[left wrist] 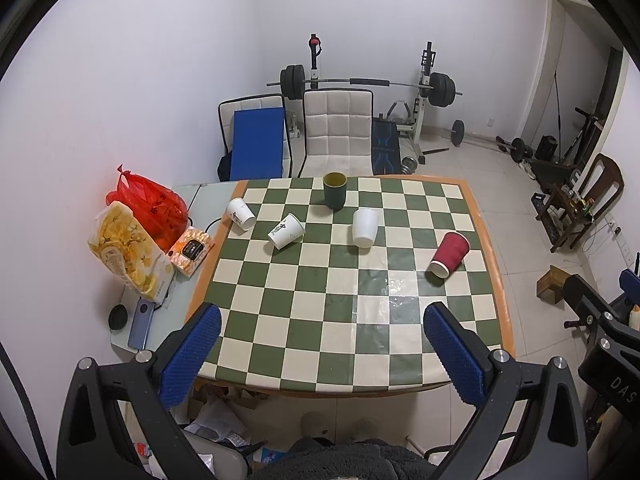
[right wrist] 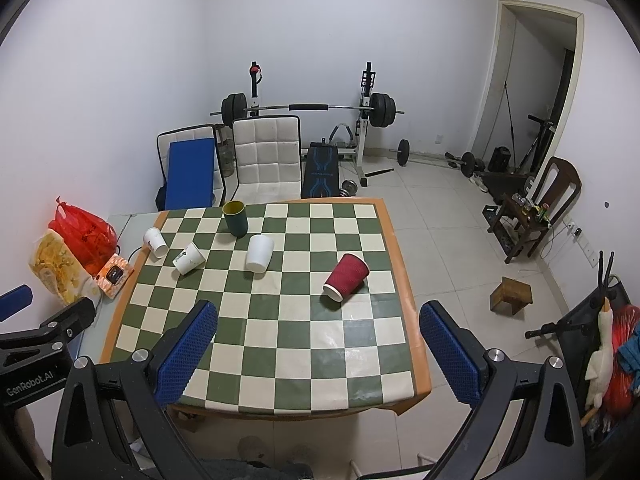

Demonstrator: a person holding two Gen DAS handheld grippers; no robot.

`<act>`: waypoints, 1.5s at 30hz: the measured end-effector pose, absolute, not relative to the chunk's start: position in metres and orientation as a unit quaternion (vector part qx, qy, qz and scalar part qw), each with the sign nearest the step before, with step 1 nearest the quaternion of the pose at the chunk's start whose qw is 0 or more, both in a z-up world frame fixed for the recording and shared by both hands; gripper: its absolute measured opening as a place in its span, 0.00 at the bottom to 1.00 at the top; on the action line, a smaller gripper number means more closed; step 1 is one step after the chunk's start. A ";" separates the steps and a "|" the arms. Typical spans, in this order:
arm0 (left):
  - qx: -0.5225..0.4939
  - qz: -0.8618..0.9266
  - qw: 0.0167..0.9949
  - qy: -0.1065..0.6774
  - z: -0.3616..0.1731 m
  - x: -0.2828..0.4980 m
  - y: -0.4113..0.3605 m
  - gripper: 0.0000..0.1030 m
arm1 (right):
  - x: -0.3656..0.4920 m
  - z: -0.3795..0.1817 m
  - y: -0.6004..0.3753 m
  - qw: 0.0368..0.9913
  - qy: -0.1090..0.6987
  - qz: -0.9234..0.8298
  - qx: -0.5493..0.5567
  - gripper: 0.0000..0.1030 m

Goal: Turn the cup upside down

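A green-and-cream checkered table (left wrist: 320, 320) (right wrist: 280, 340) carries several cups. A dark green cup (left wrist: 334, 190) (right wrist: 235, 218) stands upright at the far edge. A red ribbed paper cup (left wrist: 449, 254) (right wrist: 345, 276) lies tilted on its side at the right. A plain white cup (left wrist: 365, 227) (right wrist: 259, 253) stands mouth down in the middle. Two printed white paper cups (left wrist: 286, 231) (left wrist: 241, 214) (right wrist: 188, 258) (right wrist: 155, 242) lie on their sides at the left. My left gripper (left wrist: 322, 336) and right gripper (right wrist: 318, 332) are open and empty, above the table's near edge, well short of the cups.
A side table at the left holds a red plastic bag (left wrist: 150, 208), a yellow snack bag (left wrist: 124, 252), a small orange box (left wrist: 191, 249) and a phone (left wrist: 140, 326). White chairs (left wrist: 336, 132), a barbell rack (left wrist: 360, 84) and a wooden chair (right wrist: 536, 212) stand behind on the tiled floor.
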State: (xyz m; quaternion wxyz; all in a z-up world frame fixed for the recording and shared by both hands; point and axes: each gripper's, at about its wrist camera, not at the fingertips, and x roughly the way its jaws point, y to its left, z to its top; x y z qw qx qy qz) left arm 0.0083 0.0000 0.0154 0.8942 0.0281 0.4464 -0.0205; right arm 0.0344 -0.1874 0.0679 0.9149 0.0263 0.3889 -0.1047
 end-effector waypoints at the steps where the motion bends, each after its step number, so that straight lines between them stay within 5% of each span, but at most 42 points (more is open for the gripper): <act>1: 0.028 -0.021 0.894 0.446 0.016 0.009 0.000 1.00 | 0.033 0.068 -0.189 0.915 0.389 -0.104 0.027 0.99; 32: 0.030 -0.015 0.895 0.445 0.024 0.027 -0.013 1.00 | 0.052 0.059 -0.204 0.909 0.402 -0.097 0.048 0.99; 45: 0.081 -0.004 0.880 0.467 -0.061 0.087 -0.087 1.00 | 0.078 -0.056 -0.284 0.865 0.476 -0.139 0.076 0.99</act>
